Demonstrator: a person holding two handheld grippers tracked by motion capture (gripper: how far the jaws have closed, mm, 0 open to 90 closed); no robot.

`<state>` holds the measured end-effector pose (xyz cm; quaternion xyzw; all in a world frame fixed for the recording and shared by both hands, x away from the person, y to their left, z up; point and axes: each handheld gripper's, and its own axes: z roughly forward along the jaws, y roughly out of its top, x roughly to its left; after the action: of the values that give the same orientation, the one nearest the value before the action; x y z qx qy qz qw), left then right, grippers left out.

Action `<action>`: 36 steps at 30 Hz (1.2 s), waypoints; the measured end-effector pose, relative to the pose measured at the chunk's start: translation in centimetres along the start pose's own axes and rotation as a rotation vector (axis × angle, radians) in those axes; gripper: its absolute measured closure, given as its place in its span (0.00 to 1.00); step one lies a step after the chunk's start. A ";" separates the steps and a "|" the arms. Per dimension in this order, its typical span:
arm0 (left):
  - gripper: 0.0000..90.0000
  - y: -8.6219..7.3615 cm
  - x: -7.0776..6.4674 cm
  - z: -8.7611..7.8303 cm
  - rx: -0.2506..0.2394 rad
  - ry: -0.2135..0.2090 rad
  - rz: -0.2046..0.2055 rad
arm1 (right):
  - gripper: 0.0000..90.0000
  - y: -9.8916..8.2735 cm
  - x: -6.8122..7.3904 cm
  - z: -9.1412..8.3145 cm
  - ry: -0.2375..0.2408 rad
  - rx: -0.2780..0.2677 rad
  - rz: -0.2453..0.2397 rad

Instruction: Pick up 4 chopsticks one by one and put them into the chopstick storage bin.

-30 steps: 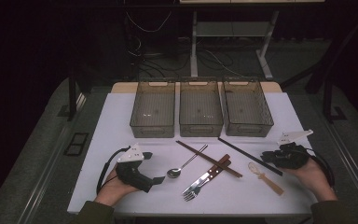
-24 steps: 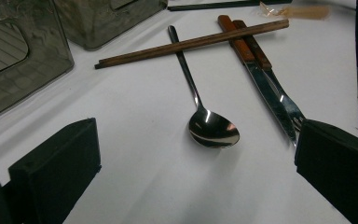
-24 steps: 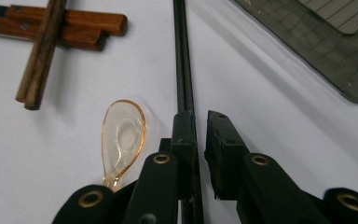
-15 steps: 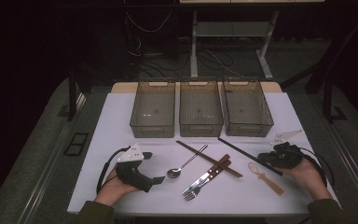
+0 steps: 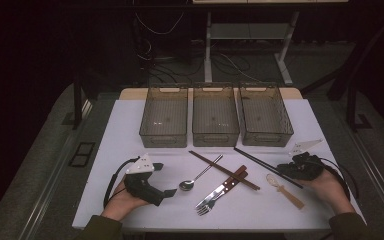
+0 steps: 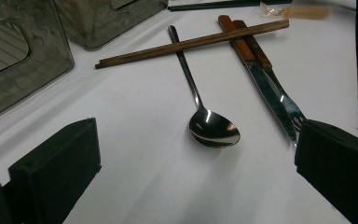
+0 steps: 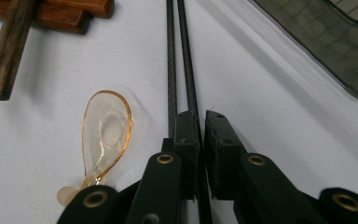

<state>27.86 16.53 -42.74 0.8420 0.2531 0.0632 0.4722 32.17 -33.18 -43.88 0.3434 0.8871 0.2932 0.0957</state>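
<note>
My right gripper [image 7: 204, 116] is shut on one black chopstick [image 7: 188, 70], which runs between its jaws. The second black chopstick [image 7: 169, 70] lies just outside the left jaw. In the high view the right gripper [image 5: 286, 172] sits at the near end of the black chopsticks [image 5: 260, 162], at the table's right. My left gripper [image 5: 166, 179] rests open at the front left. A metal spoon [image 6: 209, 126] lies ahead between the jaws of the left gripper [image 6: 198, 135], untouched.
Three grey mesh bins [image 5: 216, 117] stand in a row at the back. Brown chopsticks [image 5: 225, 171] cross a wooden-handled knife and fork [image 5: 222, 191] at mid-table. A clear plastic spoon [image 7: 105, 130] lies left of my right gripper's jaws. A cable [image 5: 111, 182] loops behind the left gripper.
My right gripper has shifted a little to the left, onto the near end of the black chopsticks. The left gripper and the cutlery have not moved.
</note>
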 end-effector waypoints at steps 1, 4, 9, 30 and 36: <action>0.00 0.0 0.0 0.0 -0.001 0.000 0.000 | 0.93 0.0 0.0 0.0 -0.001 0.003 -0.001; 0.00 0.0 0.0 0.0 0.000 0.000 -0.001 | 0.92 0.0 0.0 0.1 -0.001 0.000 -0.003; 0.00 0.0 0.0 0.0 0.002 0.002 0.002 | 0.91 0.2 -0.1 0.3 -0.001 -0.003 -0.017; 0.00 0.0 0.0 0.0 -0.003 0.000 0.003 | 0.96 0.0 -0.1 0.3 0.002 -0.006 -0.082; 0.00 0.0 0.0 0.0 -0.003 -0.001 0.005 | 0.96 -0.3 -0.5 -0.1 0.001 0.001 -0.060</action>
<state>27.84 16.51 -42.73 0.8419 0.2508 0.0643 0.4734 32.30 -33.73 -44.02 0.3165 0.8972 0.2898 0.1038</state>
